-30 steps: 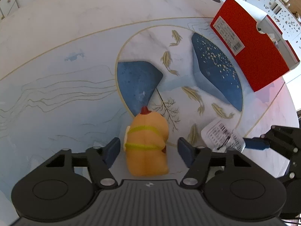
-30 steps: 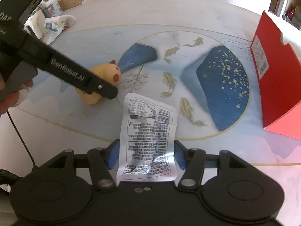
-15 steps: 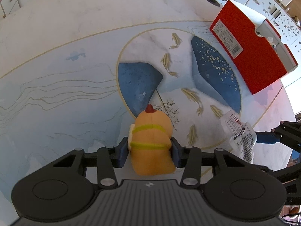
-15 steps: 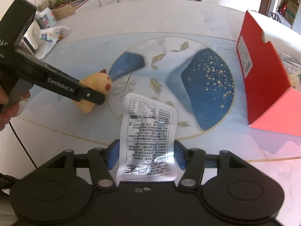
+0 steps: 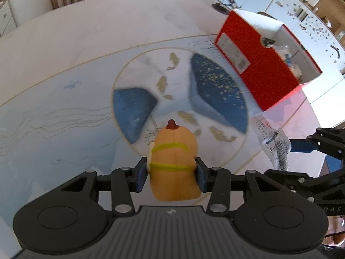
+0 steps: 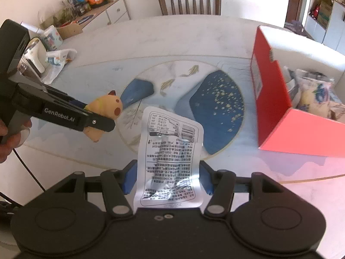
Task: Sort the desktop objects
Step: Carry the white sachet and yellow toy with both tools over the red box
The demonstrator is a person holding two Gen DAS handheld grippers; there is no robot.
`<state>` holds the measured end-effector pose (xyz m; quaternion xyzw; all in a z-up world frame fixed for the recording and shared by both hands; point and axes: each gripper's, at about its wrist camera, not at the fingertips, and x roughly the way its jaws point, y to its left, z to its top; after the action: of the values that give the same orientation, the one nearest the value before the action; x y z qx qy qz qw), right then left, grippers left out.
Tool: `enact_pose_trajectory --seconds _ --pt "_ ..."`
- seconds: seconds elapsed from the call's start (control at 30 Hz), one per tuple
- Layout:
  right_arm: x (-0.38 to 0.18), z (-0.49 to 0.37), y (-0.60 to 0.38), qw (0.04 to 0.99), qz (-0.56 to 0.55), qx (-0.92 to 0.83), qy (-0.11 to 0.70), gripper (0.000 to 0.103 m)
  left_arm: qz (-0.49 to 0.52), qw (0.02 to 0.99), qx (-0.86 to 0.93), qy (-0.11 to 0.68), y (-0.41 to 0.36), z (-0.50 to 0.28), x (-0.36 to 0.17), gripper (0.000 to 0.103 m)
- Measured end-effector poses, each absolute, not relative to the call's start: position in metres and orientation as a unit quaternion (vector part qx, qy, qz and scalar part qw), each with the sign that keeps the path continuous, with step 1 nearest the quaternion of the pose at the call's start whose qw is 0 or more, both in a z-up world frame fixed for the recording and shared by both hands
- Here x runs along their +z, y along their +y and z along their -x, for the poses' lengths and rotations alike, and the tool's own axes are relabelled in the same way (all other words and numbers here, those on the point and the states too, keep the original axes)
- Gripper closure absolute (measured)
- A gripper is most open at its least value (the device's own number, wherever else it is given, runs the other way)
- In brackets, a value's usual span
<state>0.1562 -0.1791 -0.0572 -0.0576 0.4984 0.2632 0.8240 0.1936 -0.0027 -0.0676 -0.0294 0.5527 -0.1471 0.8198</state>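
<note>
My left gripper point(image 5: 171, 173) is shut on an orange toy animal point(image 5: 173, 161) with yellow stripes and holds it above the table; the toy also shows in the right wrist view point(image 6: 105, 112), lifted clear of the table. My right gripper point(image 6: 168, 179) is shut on a white printed snack packet point(image 6: 170, 157), held above the table; the packet shows at the right in the left wrist view point(image 5: 273, 144). An open red box point(image 5: 258, 64) stands at the far right of the table, with several items inside point(image 6: 310, 90).
The round table point(image 5: 64, 64) has a painted top with blue shapes and gold fish. A wooden chair point(image 6: 189, 0) stands behind it. A cabinet with snack bags point(image 6: 90, 6) is at the back left, and white bags point(image 6: 56, 60) lie at the table's left edge.
My left gripper closed on the orange toy and lifted it off the table. My right gripper rose with the packet. Both moved up and towards the red box.
</note>
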Motion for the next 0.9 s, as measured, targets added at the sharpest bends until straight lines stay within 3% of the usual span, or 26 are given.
enact_pose_trajectory --seconds 0.9 --pt "0.003 -0.166 -0.275 0.853 0.061 0.235 0.462 0.045 -0.021 0.839 -0.23 0.493 -0.123 -0.197 0.008 0.059"
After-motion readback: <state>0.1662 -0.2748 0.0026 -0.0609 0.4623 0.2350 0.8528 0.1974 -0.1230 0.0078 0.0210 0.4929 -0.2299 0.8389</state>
